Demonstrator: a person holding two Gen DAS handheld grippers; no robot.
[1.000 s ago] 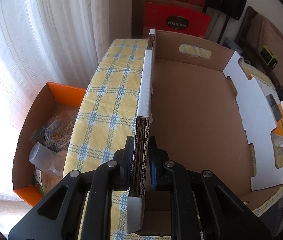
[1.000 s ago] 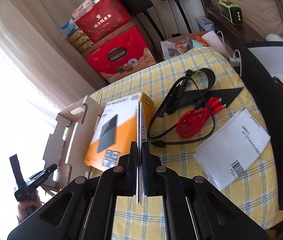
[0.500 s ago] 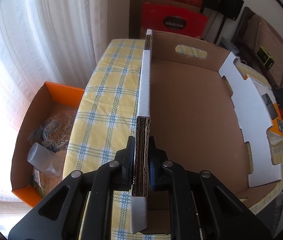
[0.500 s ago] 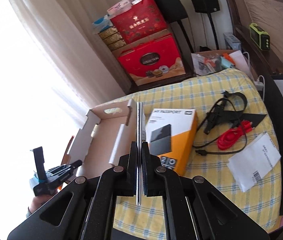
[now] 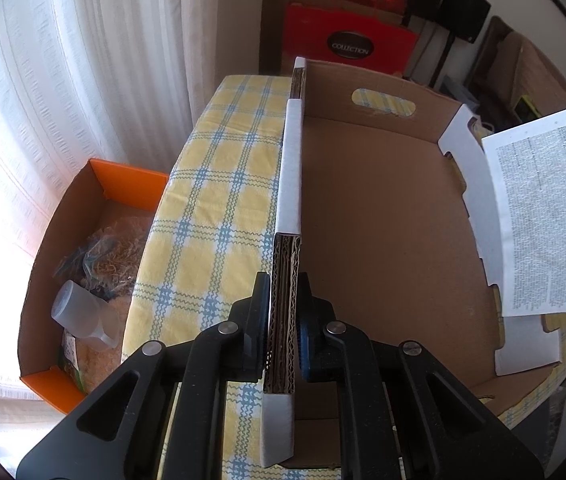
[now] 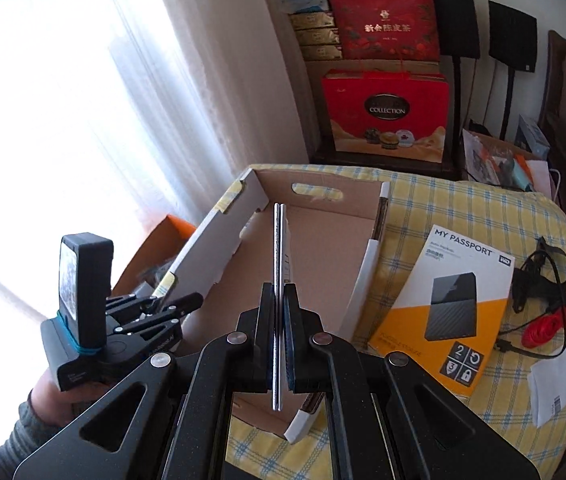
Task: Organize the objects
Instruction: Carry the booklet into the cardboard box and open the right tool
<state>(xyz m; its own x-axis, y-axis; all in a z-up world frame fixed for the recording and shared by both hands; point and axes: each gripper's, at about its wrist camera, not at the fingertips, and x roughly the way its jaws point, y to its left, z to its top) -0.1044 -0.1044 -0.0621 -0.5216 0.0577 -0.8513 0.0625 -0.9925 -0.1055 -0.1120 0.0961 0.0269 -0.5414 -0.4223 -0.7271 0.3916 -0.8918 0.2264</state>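
Left gripper (image 5: 284,320) is clamped on the near end of one side wall of the cardboard box (image 5: 383,216), pads pressed on both faces of the corrugated edge. Right gripper (image 6: 279,340) is squeezed tight on a thin folded printed sheet (image 6: 280,248), held edge-on and upright over the open box; the left-wrist view shows the same sheet (image 5: 543,216) flat-on above the box's far wall. Box interior looks bare. It sits on a yellow-and-blue checked tablecloth (image 6: 463,208). Just beside the box lies the orange-and-white MY PASSPORT package (image 6: 443,304), then black cables (image 6: 539,276) with a red cable coil (image 6: 543,328), and a white paper slip (image 6: 559,376) near the table edge. Orange-rimmed box (image 5: 95,248) of packing stuff sits on the floor by the curtain (image 5: 83,80).
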